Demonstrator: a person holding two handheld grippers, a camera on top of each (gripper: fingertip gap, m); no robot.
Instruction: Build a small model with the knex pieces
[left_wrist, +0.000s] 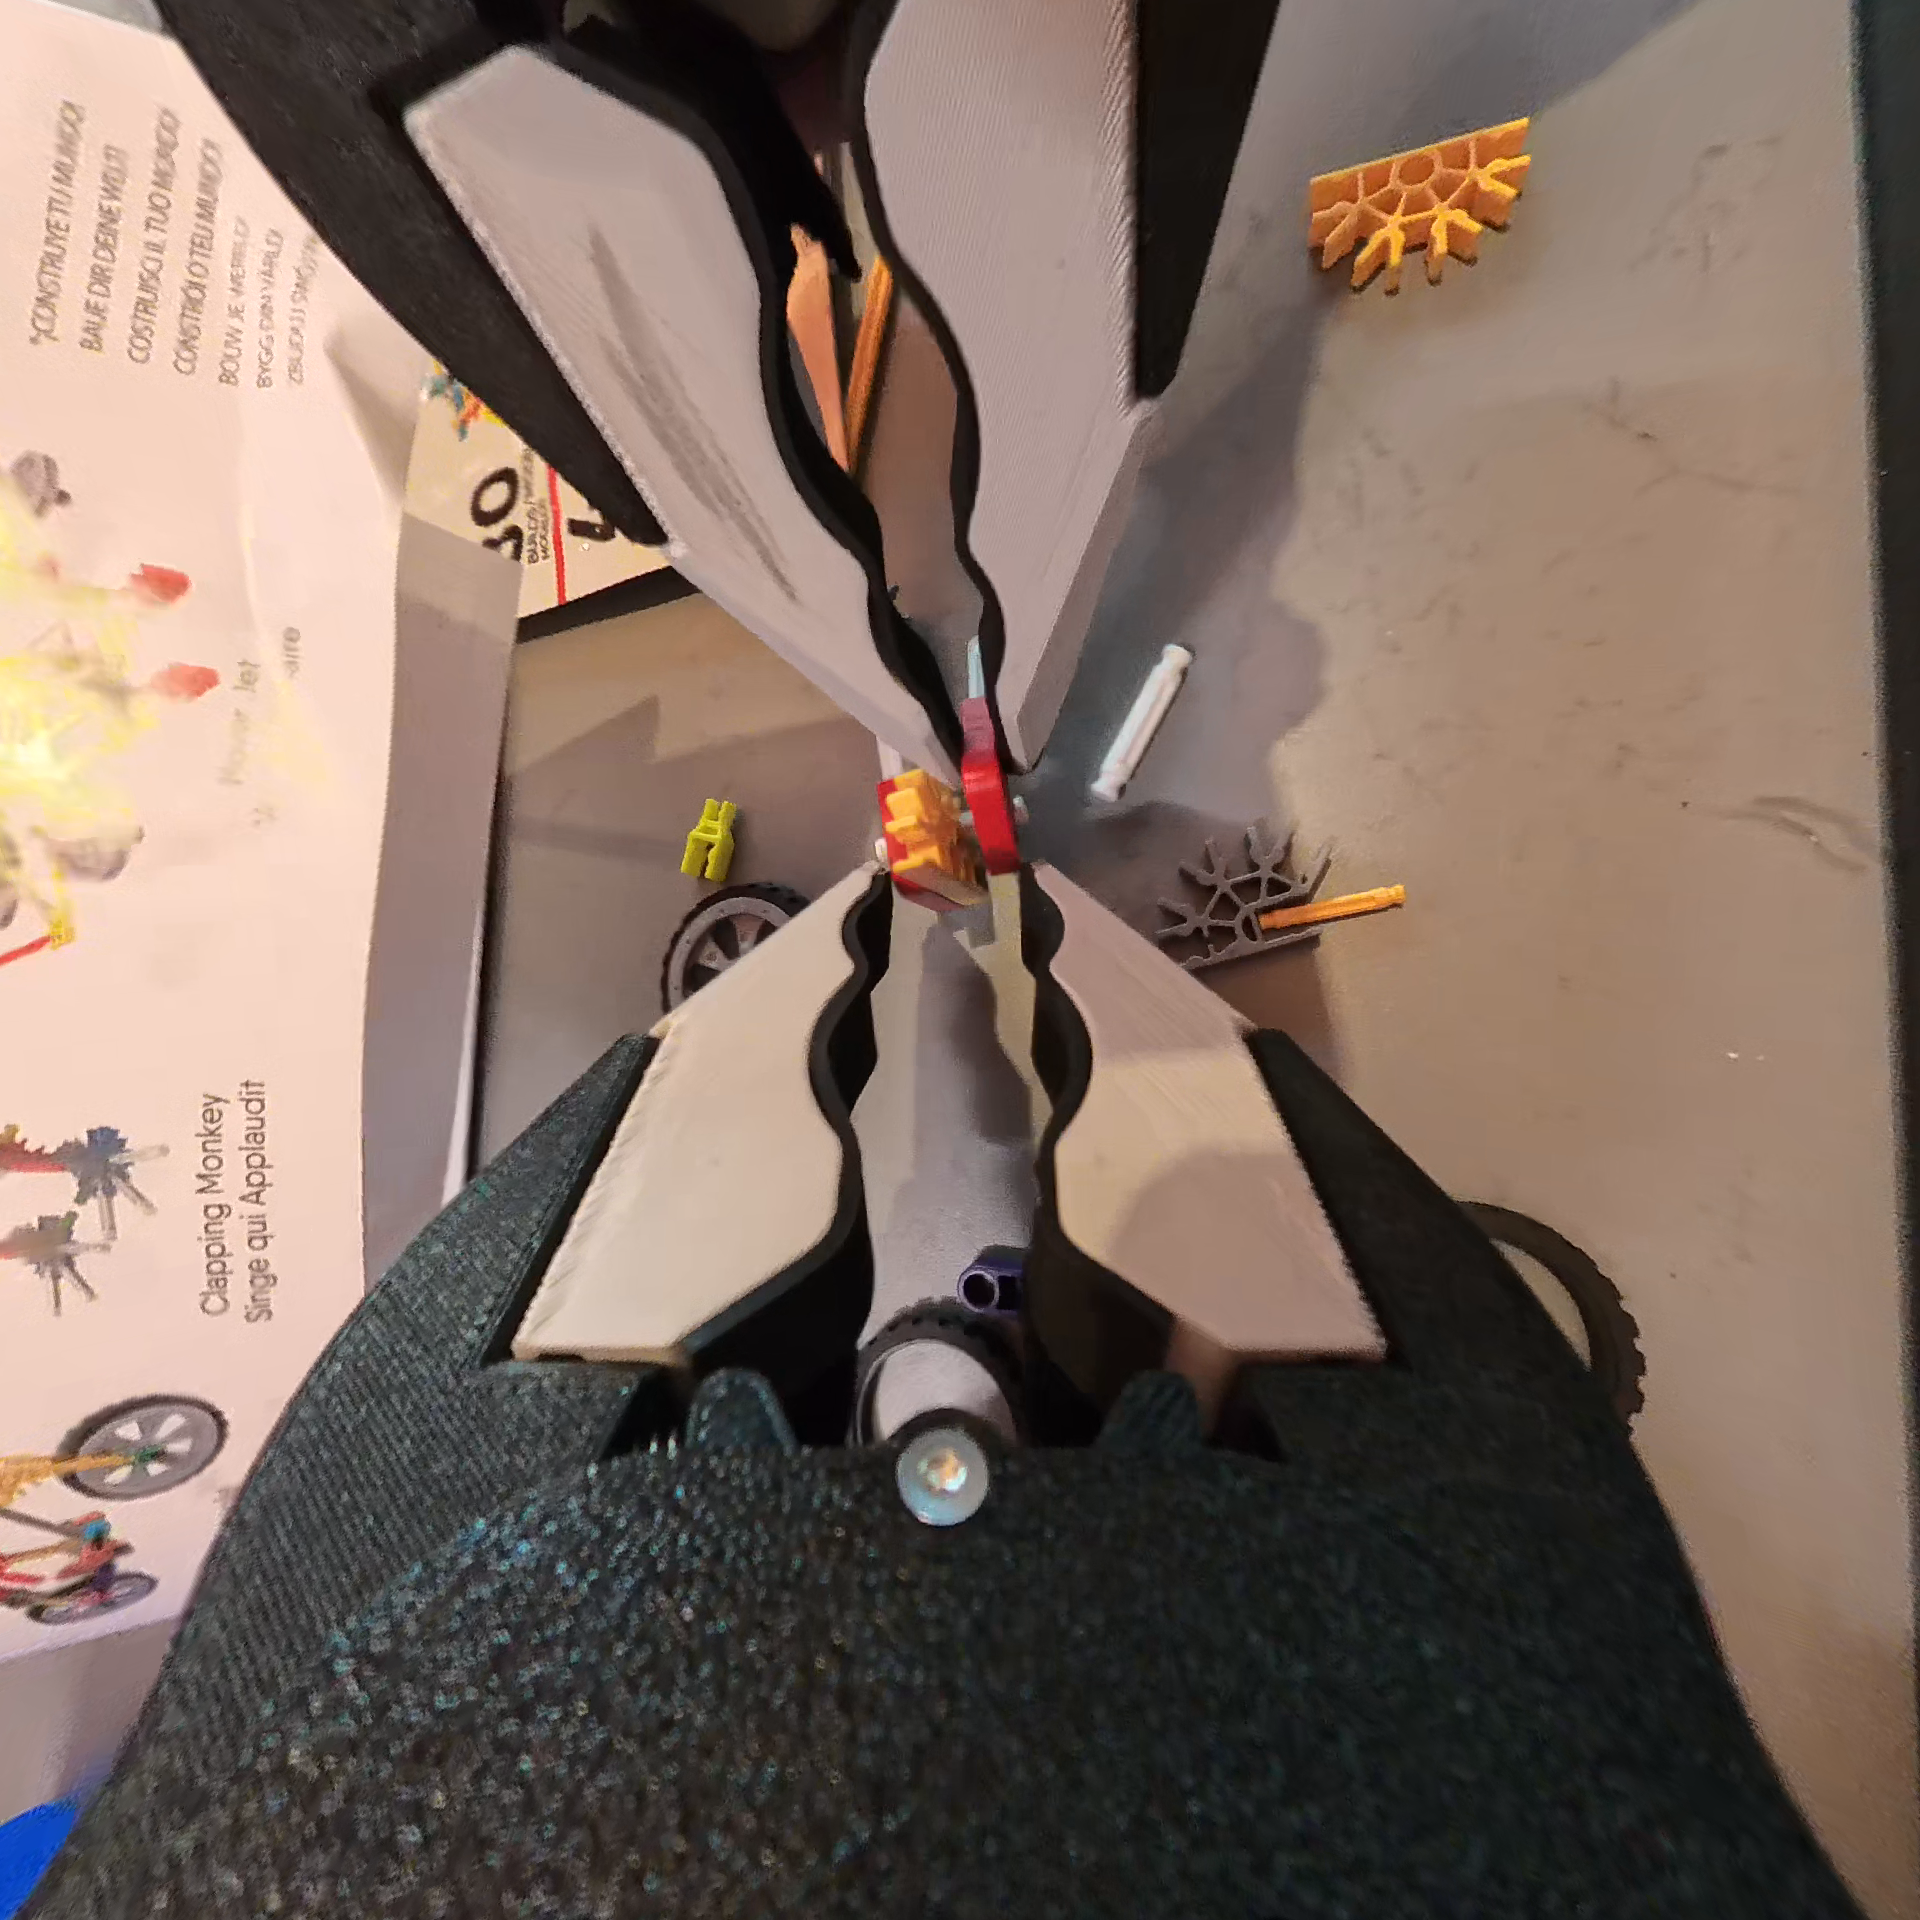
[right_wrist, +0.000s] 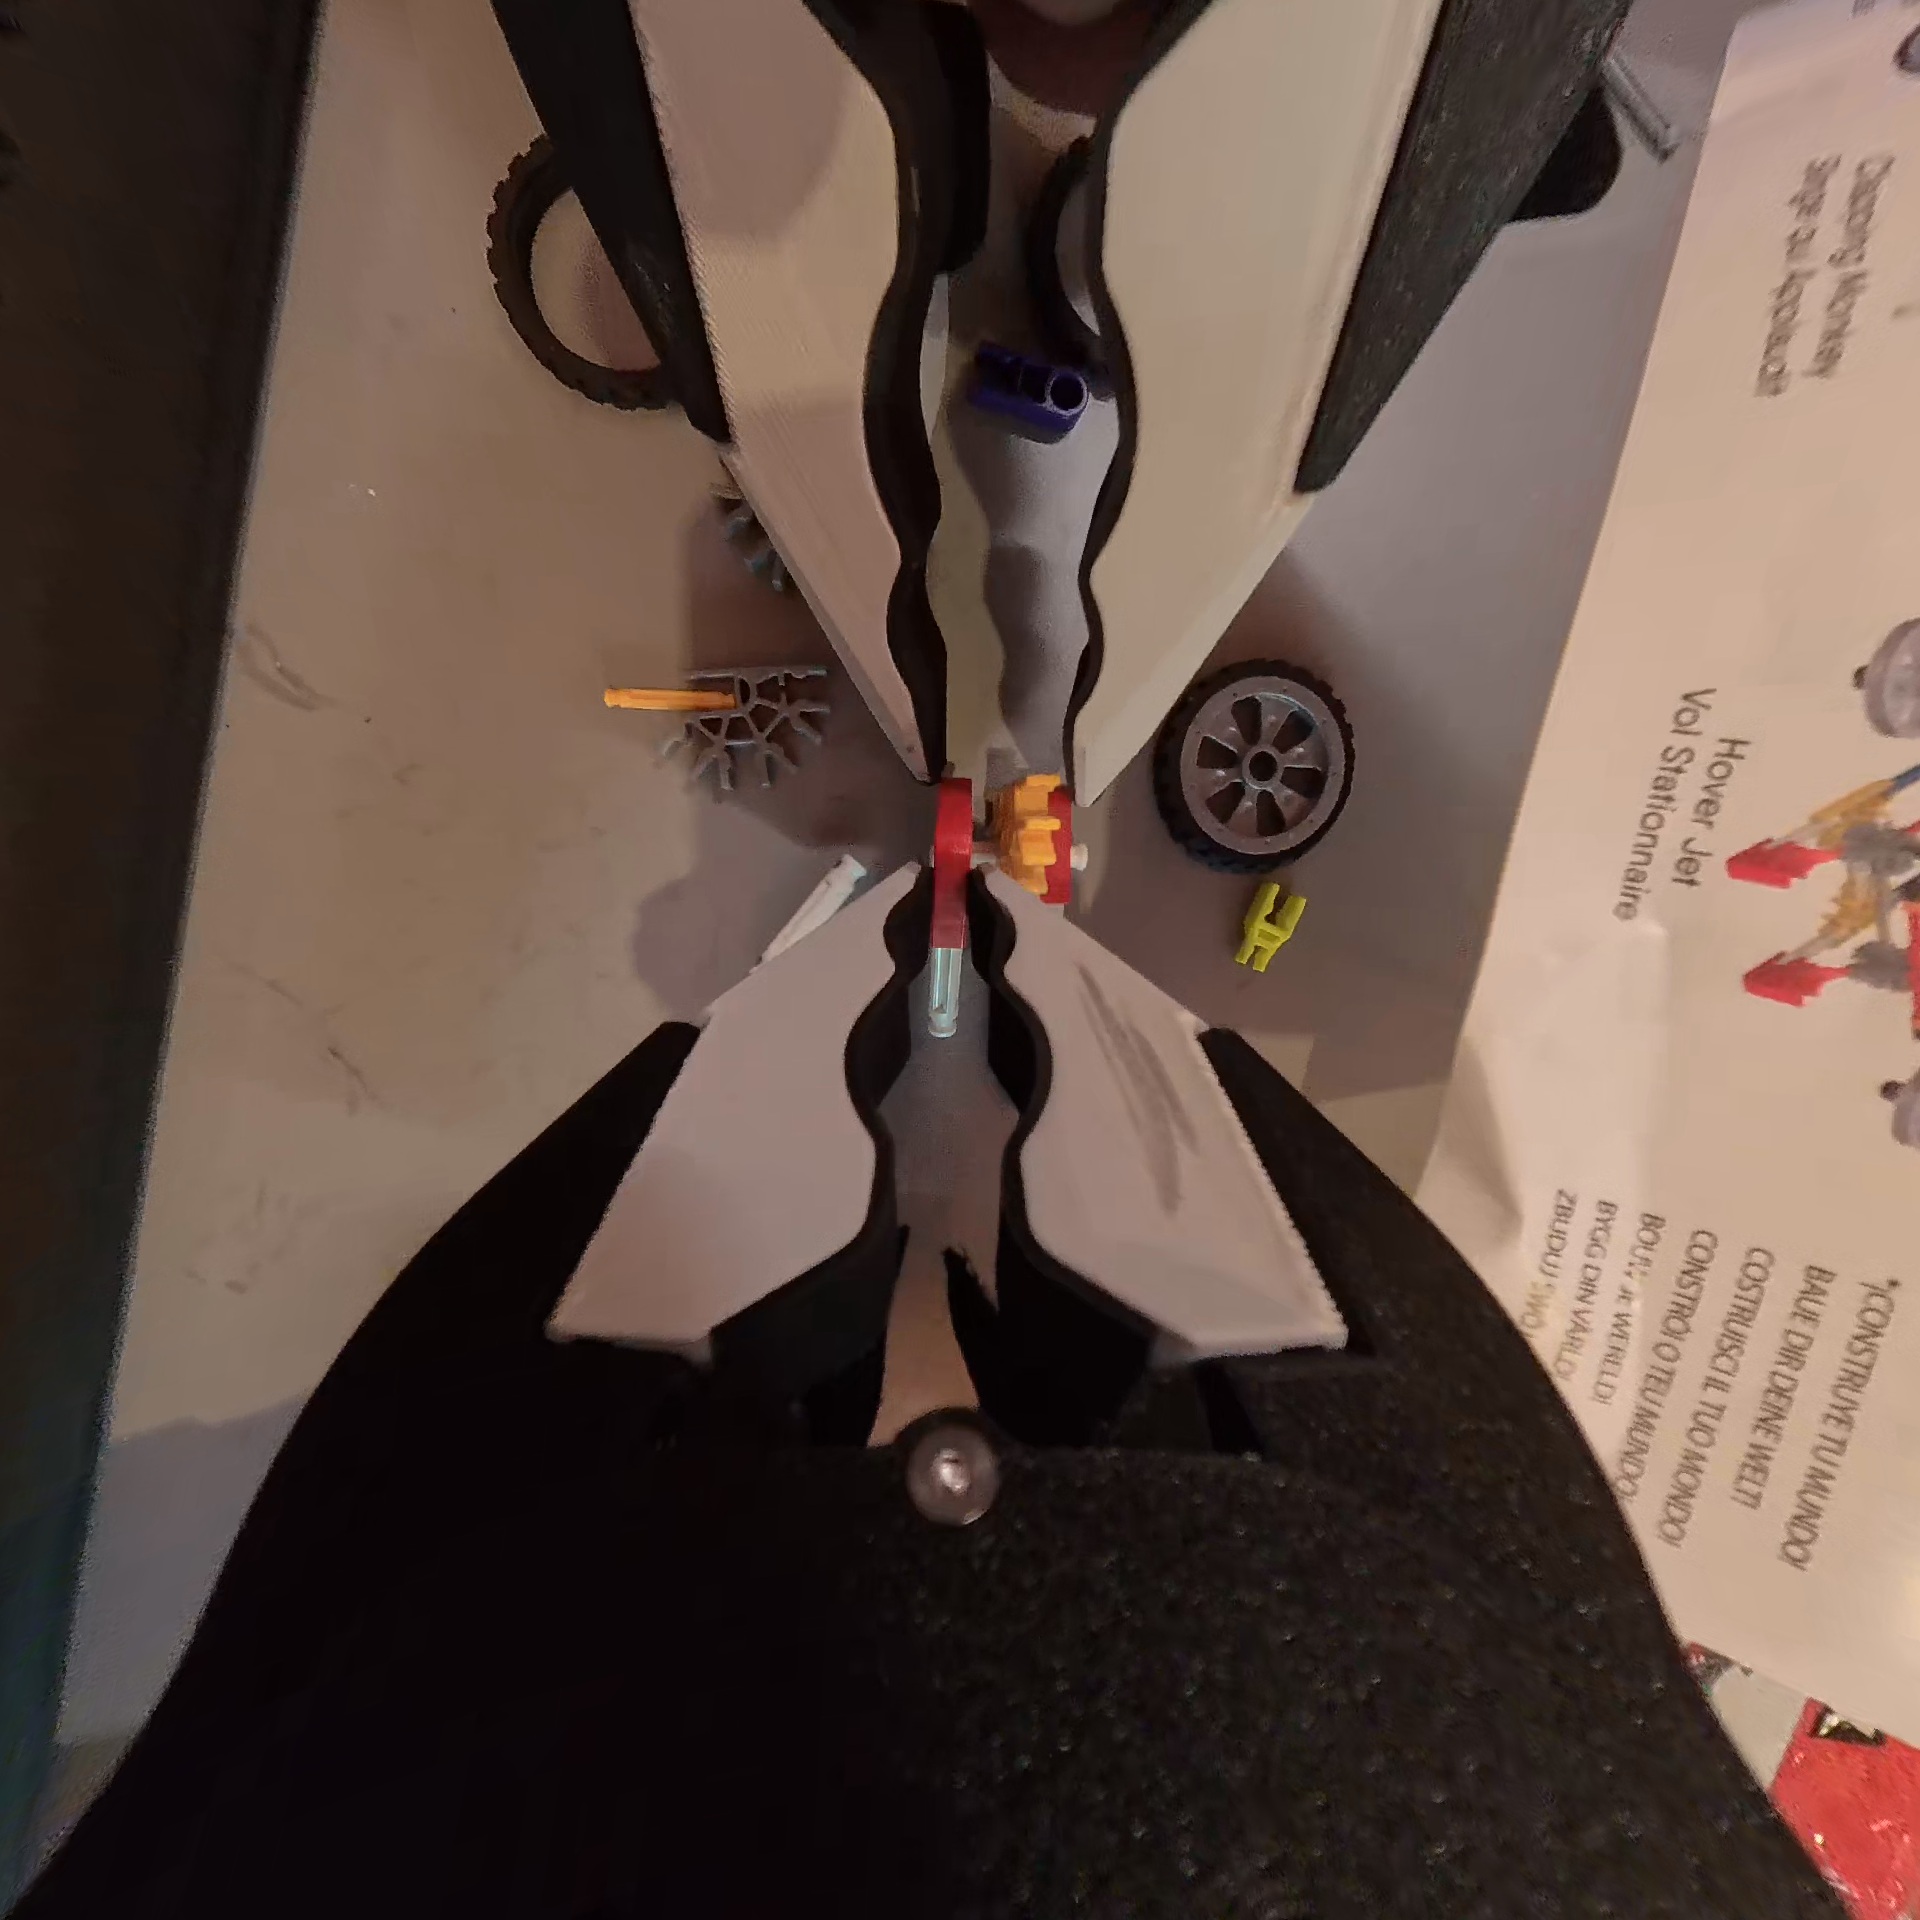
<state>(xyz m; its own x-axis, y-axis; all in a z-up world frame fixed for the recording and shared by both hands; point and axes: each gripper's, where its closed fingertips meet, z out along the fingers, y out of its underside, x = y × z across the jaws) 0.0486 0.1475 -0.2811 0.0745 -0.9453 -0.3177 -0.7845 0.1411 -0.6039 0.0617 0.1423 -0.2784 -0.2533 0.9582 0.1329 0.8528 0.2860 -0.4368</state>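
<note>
Both grippers meet tip to tip over a grey table (left_wrist: 1558, 727). Between them is a small toy cluster on a short white rod: a red connector (left_wrist: 987, 805) and a yellow connector backed by a red one (left_wrist: 923, 840). My right gripper (right_wrist: 945, 876) is shut on the red connector (right_wrist: 951, 836), and a pale blue rod (right_wrist: 943, 987) lies between its fingers. My left gripper (left_wrist: 954, 881) closes around the yellow and red cluster (right_wrist: 1029, 831) from the opposite side. Each gripper also shows in the other's view, coming down from the top.
Loose parts lie around: a grey wheel (right_wrist: 1257, 774), a yellow-green clip (right_wrist: 1268, 925), a white rod (left_wrist: 1143, 717), a grey connector with an orange rod (left_wrist: 1236, 904), an orange connector (left_wrist: 1418, 197), a purple piece (right_wrist: 1029, 390), a black tyre (right_wrist: 561, 301). A printed instruction sheet (left_wrist: 156, 727) covers one side. Both grippers' tips are close together, under 4 cm apart. Between my left fingertips and the grey wheel (right_wrist: 1257, 774) there is roughly 5 cm.
</note>
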